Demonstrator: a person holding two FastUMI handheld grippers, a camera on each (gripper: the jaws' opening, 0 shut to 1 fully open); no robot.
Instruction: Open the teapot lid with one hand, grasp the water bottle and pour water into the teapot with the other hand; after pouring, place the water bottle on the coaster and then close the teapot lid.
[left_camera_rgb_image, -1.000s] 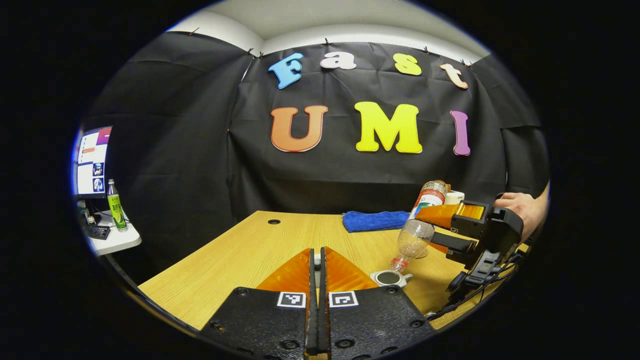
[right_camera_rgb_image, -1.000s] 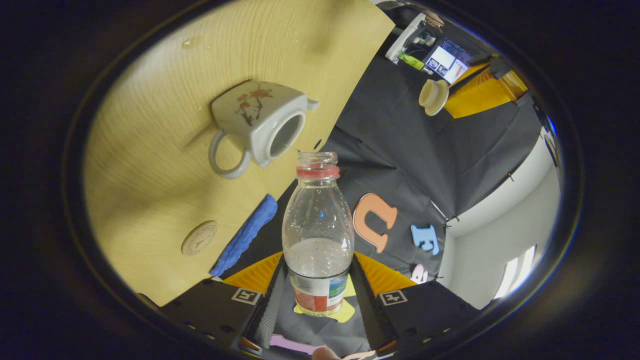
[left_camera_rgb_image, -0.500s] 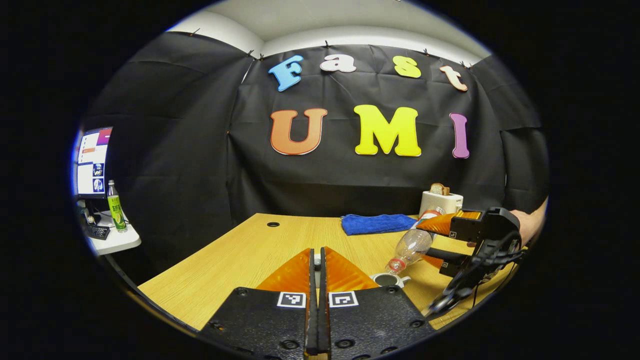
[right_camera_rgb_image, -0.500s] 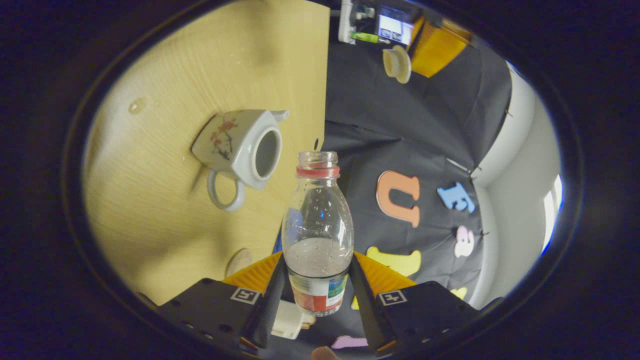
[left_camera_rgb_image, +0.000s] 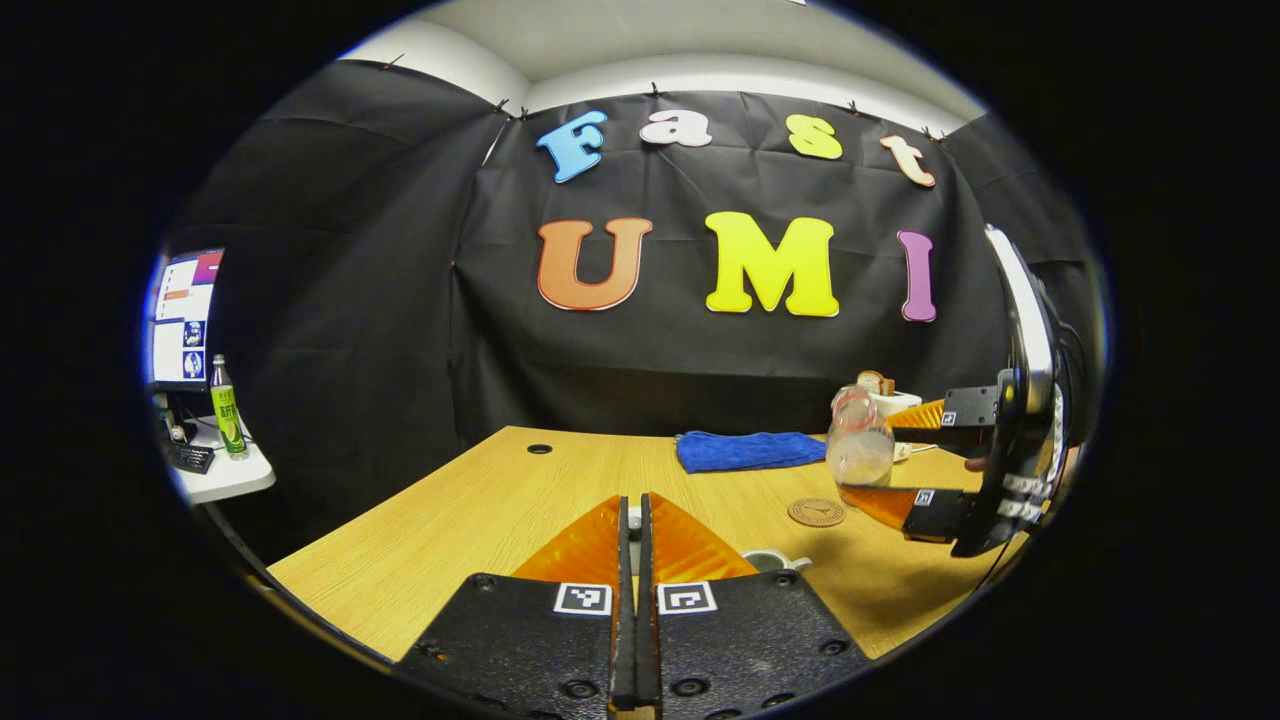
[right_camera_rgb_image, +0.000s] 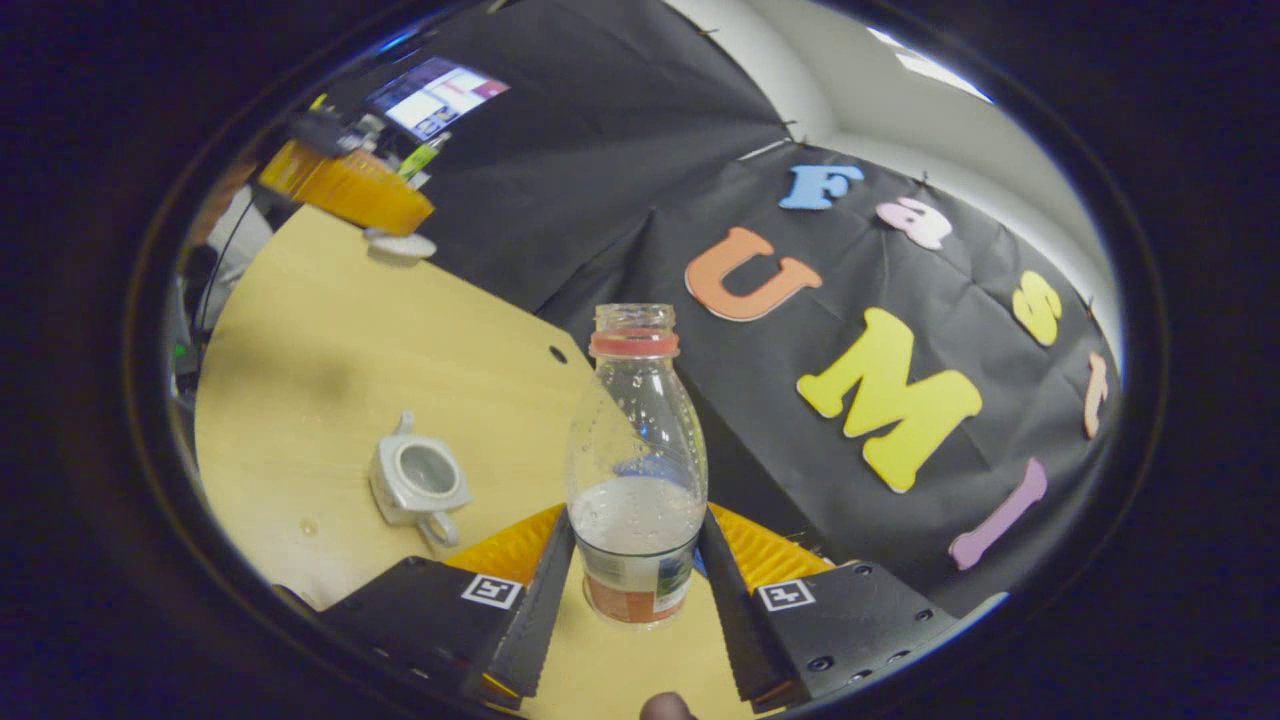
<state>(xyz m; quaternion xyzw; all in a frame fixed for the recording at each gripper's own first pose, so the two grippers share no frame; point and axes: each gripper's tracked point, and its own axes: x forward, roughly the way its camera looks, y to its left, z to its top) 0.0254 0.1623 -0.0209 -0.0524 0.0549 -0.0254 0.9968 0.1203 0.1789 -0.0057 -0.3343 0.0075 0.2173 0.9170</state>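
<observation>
My right gripper (right_camera_rgb_image: 634, 590) is clamped on the bottle (right_camera_rgb_image: 636, 470), both fingers pressing its labelled lower body, and the bottle stands close to upright with its open neck up and some water left in the bottom. In the left gripper view I see it held above the table (left_camera_rgb_image: 480, 520), just right of the coaster (left_camera_rgb_image: 817, 512) and slightly above it. That is the relation I care about: the coaster lies down and a little to the left of the bottle's base as that view shows it, so I judge the next move is a short sideways carry, then a straight descent with the long axis kept vertical. The teapot (right_camera_rgb_image: 418, 482) sits open on the table to the left of my right gripper, its mouth uncovered. My left gripper (left_camera_rgb_image: 632, 545) has its fingers together on something thin; I take this for the lid (right_camera_rgb_image: 400, 244), which shows at that gripper's tips in the right gripper view. The left one is nearer the teapot, which suits the closing step.
</observation>
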